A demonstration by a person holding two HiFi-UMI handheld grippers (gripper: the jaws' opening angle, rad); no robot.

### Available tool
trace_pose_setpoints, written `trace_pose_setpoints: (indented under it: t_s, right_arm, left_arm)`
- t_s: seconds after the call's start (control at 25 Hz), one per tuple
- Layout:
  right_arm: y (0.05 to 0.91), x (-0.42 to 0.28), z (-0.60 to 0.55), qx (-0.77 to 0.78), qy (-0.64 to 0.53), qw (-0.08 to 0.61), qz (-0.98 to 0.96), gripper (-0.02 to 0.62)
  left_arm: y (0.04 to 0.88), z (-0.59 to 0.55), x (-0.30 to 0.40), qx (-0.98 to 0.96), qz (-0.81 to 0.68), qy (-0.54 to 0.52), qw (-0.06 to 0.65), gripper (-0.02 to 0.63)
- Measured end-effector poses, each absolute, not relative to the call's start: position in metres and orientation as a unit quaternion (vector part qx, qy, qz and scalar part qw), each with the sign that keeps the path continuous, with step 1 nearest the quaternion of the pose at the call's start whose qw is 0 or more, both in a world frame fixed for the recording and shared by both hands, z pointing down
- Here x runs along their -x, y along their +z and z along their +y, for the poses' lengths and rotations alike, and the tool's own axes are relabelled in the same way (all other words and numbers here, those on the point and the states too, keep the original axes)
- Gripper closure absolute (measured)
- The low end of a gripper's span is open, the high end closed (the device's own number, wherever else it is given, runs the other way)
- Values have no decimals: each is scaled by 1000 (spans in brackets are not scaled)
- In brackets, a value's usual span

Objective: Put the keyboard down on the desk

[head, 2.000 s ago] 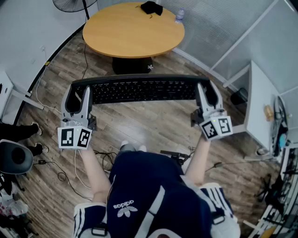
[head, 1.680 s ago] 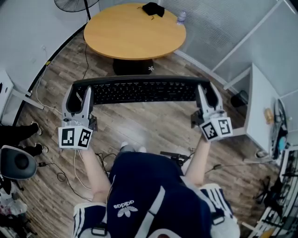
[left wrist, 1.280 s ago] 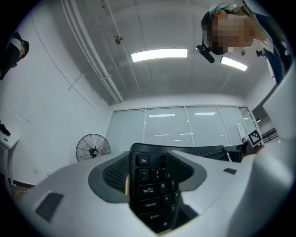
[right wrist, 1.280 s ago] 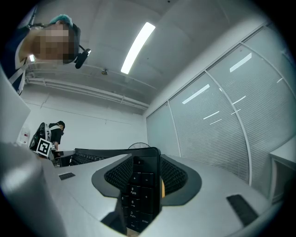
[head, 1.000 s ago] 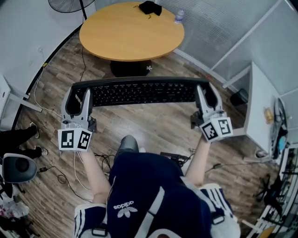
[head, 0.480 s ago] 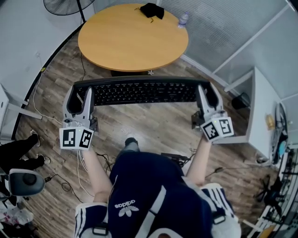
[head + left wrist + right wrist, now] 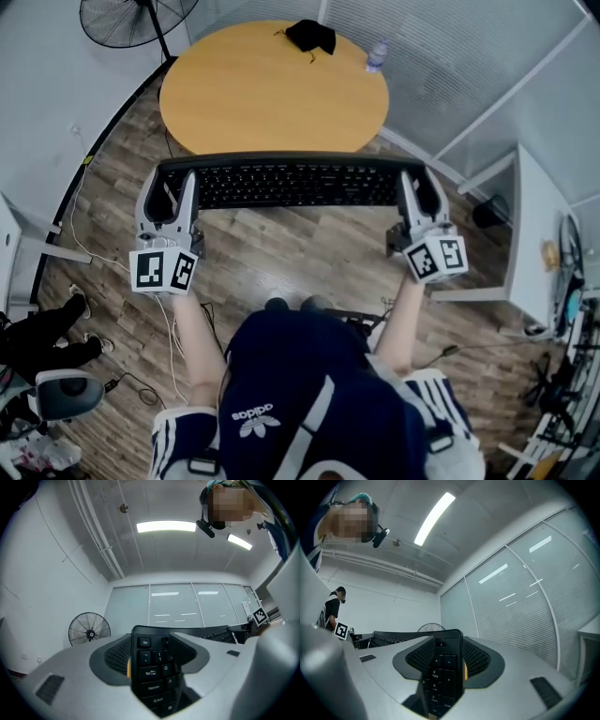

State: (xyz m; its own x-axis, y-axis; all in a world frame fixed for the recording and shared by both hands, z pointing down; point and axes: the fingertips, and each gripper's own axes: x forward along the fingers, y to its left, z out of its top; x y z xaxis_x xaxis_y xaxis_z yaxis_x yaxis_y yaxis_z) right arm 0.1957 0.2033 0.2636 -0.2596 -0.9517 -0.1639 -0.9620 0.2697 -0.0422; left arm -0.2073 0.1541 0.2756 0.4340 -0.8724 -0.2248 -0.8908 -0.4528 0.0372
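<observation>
The left gripper point(image 7: 167, 195) and right gripper point(image 7: 420, 192) each have jaws clamped on one end of the long black keyboard point(image 7: 295, 185). It is held in the air just short of the round wooden desk point(image 7: 272, 89). The keyboard is probably light and stiff, so end grips suit it.

Place: office / meeting rm.
Walls: glass partitions w/ blinds point(image 7: 441, 66) on one side, plain white elsewhere.
Ceiling: strip lights point(image 7: 166, 526), exposed pipes.
Floor: wood-look planks point(image 7: 300, 244).
Furniture: round desk point(image 7: 272, 84) w/ water bottle point(image 7: 377, 54); white desk point(image 7: 534, 216) at right; swivel chair point(image 7: 64, 394) bottom left.
Misc: pedestal fan point(image 7: 131, 19) by the wall.
</observation>
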Motion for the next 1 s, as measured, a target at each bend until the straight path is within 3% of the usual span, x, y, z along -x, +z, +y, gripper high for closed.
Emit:
trace_pose_setpoints:
  t_s: [0.48, 1.0]
  right_arm:
    - [291, -198, 165, 600, 9, 75, 797, 422]
    - [304, -233, 14, 561, 0, 62, 826, 422]
  left_arm:
    - [298, 122, 210, 845, 527, 90, 17, 368]
    - [314, 12, 175, 816, 572, 85, 13, 367]
